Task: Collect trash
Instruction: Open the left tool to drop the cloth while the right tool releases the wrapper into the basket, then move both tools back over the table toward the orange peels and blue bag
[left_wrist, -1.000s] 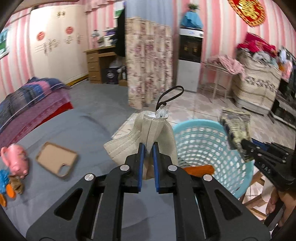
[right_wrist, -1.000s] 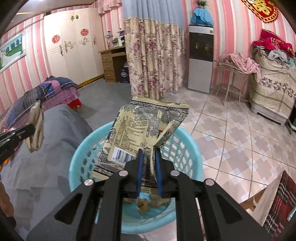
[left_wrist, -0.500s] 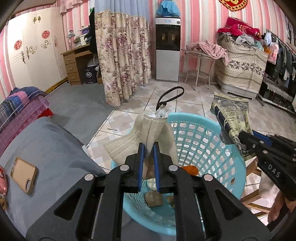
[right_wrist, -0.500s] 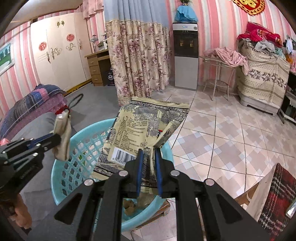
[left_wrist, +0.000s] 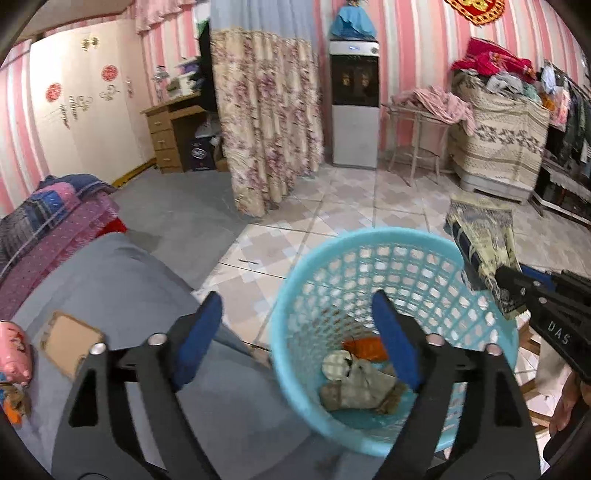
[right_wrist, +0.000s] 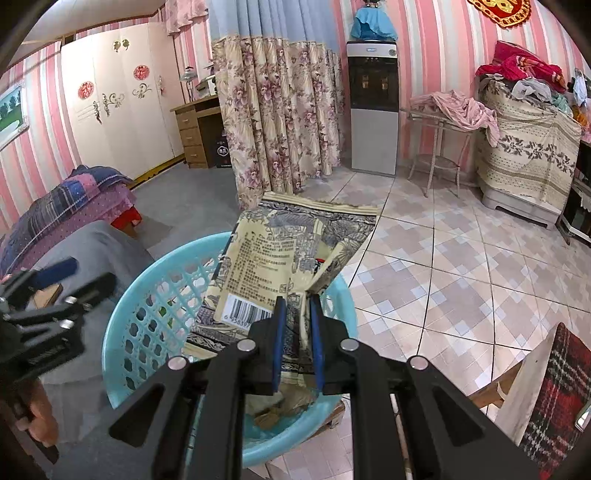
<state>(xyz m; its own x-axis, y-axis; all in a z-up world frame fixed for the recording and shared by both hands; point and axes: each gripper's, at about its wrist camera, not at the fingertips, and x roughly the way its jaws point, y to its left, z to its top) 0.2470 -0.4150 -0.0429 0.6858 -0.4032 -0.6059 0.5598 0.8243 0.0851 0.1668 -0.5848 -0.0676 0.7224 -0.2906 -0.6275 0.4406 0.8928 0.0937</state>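
Note:
A light blue mesh basket (left_wrist: 369, 240) stands beside the grey bed. In the left wrist view my left gripper (left_wrist: 295, 299) hangs over its near rim. Its jaws are opening wide and nothing is between them. A beige face mask (left_wrist: 354, 384) lies crumpled on the basket's bottom among other scraps, beside an orange piece (left_wrist: 365, 345). My right gripper (right_wrist: 297, 301) is shut on the lower edge of a printed beige snack bag (right_wrist: 280, 251), held upright above the basket (right_wrist: 122, 302). The left gripper (right_wrist: 88, 273) shows at the left of the right wrist view.
The grey bed cover (left_wrist: 110, 280) carries a tan phone case (left_wrist: 70, 343) and a pink toy (left_wrist: 14, 350) at the left. A plaid-covered chair (right_wrist: 554, 387) stands to the right of the basket. A floral curtain (right_wrist: 280, 110) and a water dispenser (right_wrist: 373, 110) stand beyond the tiled floor.
The left gripper opened and the face mask fell out of it into the basket. It also shifted toward the basket. The right gripper still holds the snack bag.

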